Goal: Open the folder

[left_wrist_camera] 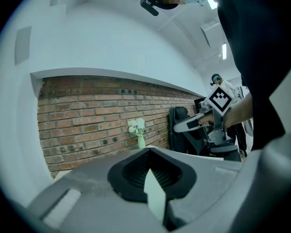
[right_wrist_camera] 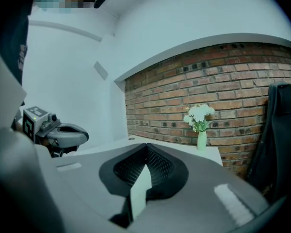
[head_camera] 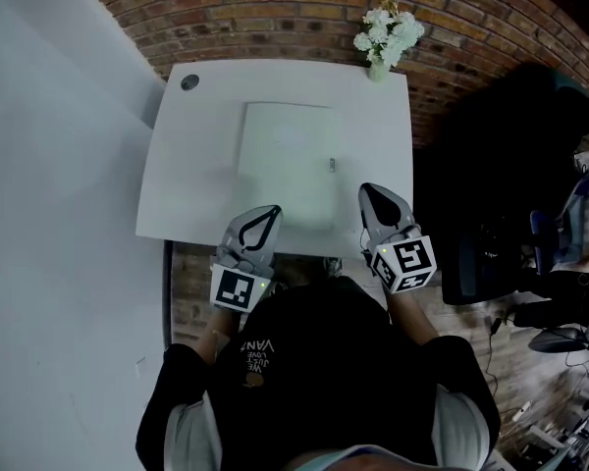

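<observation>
Holding: person (head_camera: 314, 361) in a black top, bottom centre of the head view, one gripper per hand.
left gripper (head_camera: 273, 210): lower centre-left, tips over the near-left corner of the folder (head_camera: 287, 160). Jaws fully closed tip to tip, nothing between them. Can't tell whether it touches the folder.
right gripper (head_camera: 366, 188): lower centre-right, tips just right of the folder's near-right corner, over bare table (head_camera: 187, 175). Jaws pressed together, empty.
gripper views: each looks roughly level across the tabletop, with the other gripper off to one side. The jaw bodies hide the folder.
table: white, rectangular, mid-frame, near edge under the grippers. Round cable hole (head_camera: 189, 81) at its upper-left corner.
folder: pale, closed, lying flat at table centre, long side running away from the person. Small clasp (head_camera: 331, 165) on its right edge.
vase (head_camera: 378, 69): white flowers, upper-right corner of the table.
brick wall (head_camera: 275, 8): across the top of the frame, right behind the table.
dark chair (head_camera: 510, 145): right of the table, against the wall.
</observation>
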### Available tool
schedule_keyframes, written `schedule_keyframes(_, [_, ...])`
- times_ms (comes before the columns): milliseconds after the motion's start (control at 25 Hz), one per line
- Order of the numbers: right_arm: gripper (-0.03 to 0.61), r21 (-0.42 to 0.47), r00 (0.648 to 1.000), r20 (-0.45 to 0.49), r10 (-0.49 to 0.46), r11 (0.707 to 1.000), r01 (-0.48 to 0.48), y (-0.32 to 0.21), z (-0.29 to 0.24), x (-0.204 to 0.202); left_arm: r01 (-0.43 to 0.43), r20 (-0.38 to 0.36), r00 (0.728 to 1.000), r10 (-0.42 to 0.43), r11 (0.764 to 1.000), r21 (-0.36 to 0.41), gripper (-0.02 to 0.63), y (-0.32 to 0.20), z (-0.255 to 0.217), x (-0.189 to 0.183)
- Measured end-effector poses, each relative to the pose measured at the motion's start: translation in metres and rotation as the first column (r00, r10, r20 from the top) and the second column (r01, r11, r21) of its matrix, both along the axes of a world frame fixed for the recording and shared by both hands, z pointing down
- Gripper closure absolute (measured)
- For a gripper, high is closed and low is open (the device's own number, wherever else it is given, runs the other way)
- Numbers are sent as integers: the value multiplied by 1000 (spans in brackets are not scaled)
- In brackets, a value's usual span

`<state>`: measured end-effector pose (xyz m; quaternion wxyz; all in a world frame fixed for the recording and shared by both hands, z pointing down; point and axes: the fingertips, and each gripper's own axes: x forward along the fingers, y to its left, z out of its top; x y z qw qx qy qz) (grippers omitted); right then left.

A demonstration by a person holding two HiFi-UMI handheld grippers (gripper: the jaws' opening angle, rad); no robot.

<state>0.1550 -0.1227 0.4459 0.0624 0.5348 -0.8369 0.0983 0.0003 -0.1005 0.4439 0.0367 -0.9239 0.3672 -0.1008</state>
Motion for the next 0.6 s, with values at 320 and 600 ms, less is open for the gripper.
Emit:
schedule_keyframes(320, [580, -21, 997, -23, -76, 997, 76, -25, 17, 3, 48, 29, 998, -47, 999, -13, 614, -2, 16, 13])
schedule_keyframes(600, [580, -41, 987, -49, -151, 988, 149, -46, 33, -2, 105, 52, 993, -103, 994, -36, 614, -4, 31, 16])
